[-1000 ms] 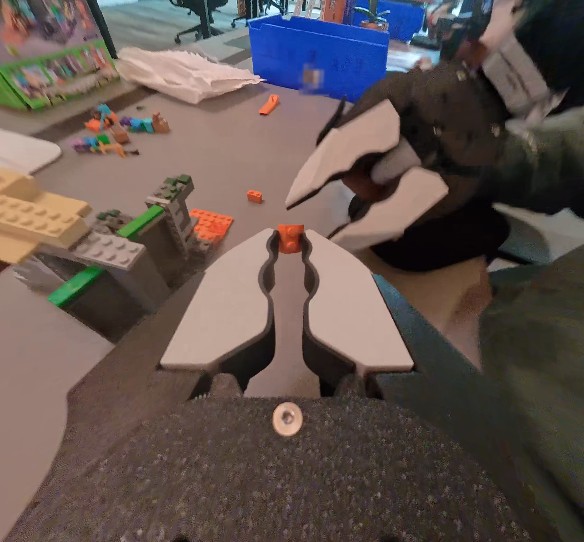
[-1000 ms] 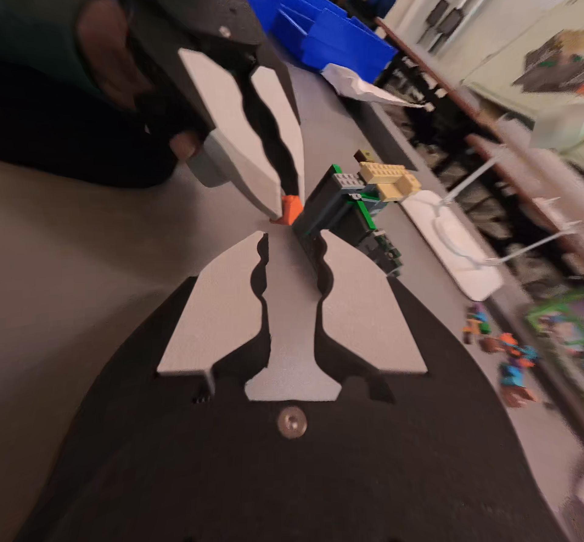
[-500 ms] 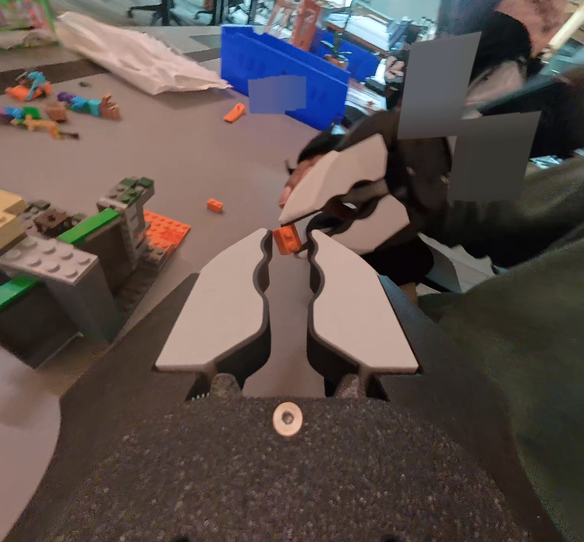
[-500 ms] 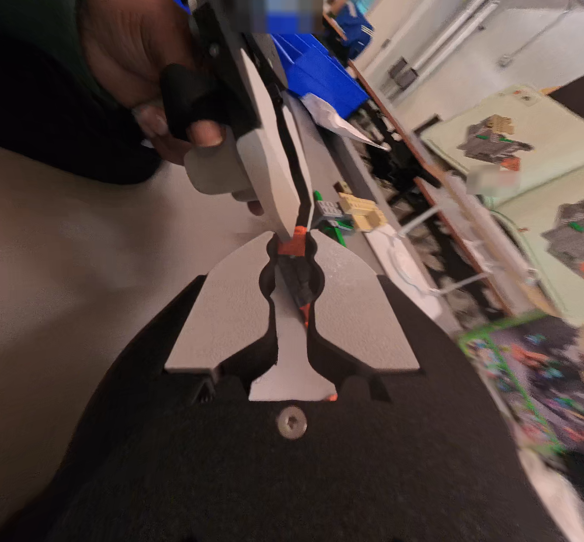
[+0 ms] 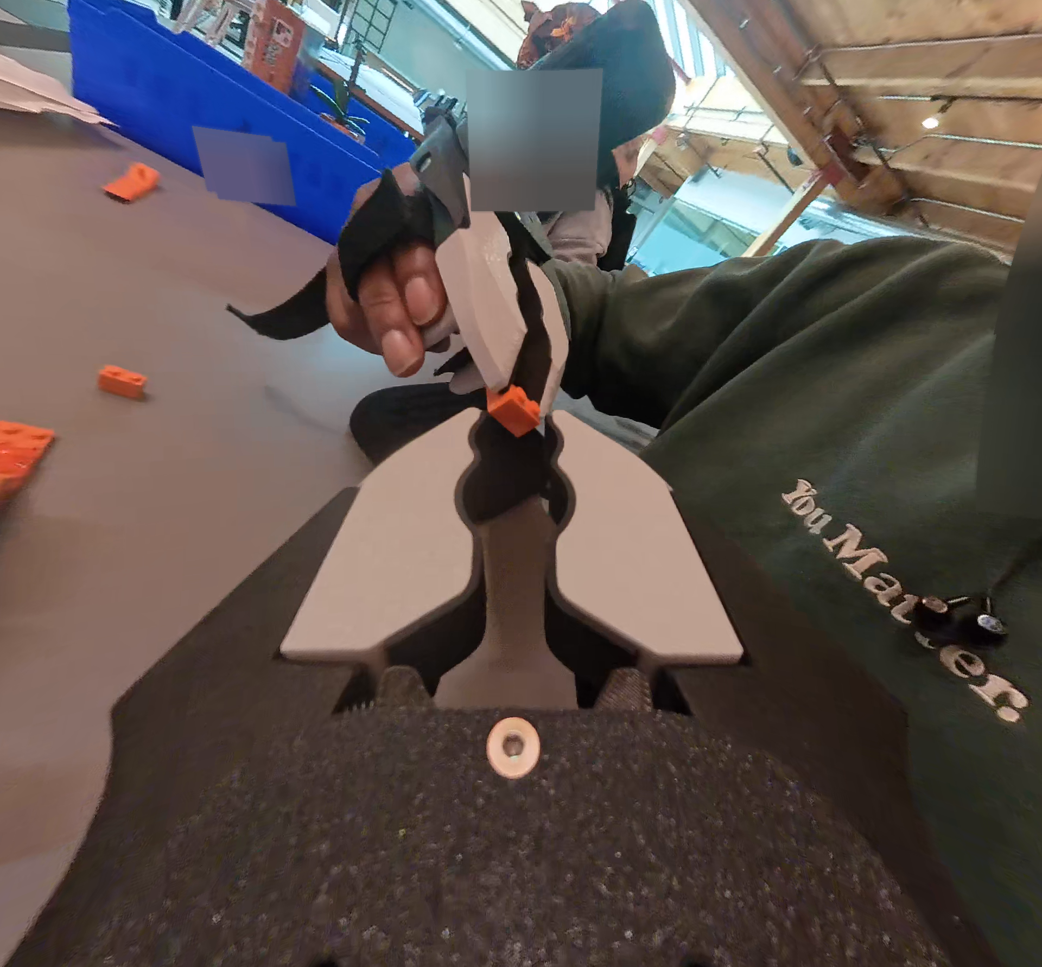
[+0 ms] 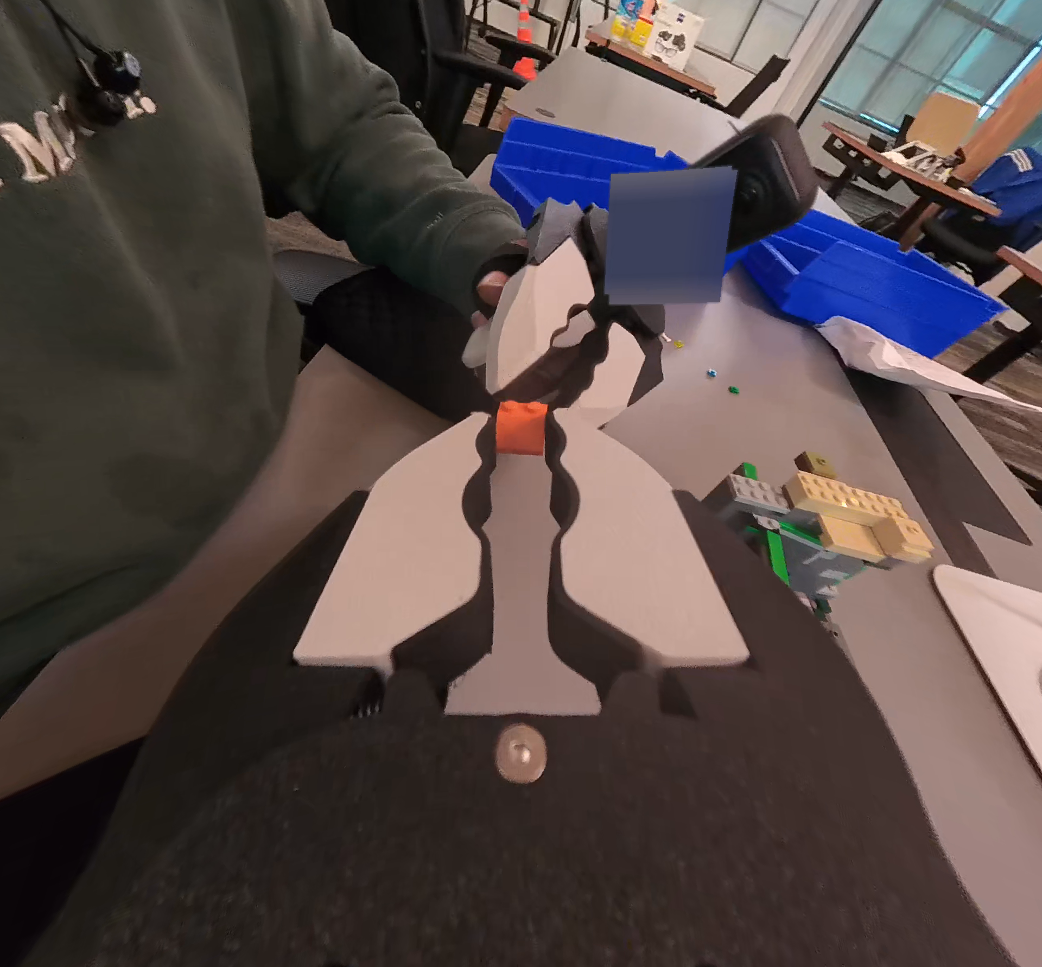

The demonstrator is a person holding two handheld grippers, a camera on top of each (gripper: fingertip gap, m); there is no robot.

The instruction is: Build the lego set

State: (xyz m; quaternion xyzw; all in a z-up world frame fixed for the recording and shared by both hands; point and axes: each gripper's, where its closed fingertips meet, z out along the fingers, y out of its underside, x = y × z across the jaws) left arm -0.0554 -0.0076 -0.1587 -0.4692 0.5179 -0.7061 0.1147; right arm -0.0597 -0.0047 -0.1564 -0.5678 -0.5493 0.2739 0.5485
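Orange brick (image 6: 520,427) sits pinched by the right hand-held gripper (image 6: 521,424), the left hand-held gripper (image 5: 510,421) slack at twelve o'clock, so twisting could drop it.

I take the brick (image 6: 520,427) as my landmark: it sits between the tips of my right claw (image 6: 521,421), above the bench (image 6: 789,432). My left claw (image 6: 555,398) meets it from the far side. The part-built model (image 6: 817,528) stands on the bench to its right, the bins (image 6: 846,274) behind that, and the paper (image 6: 902,353) just before the bins.
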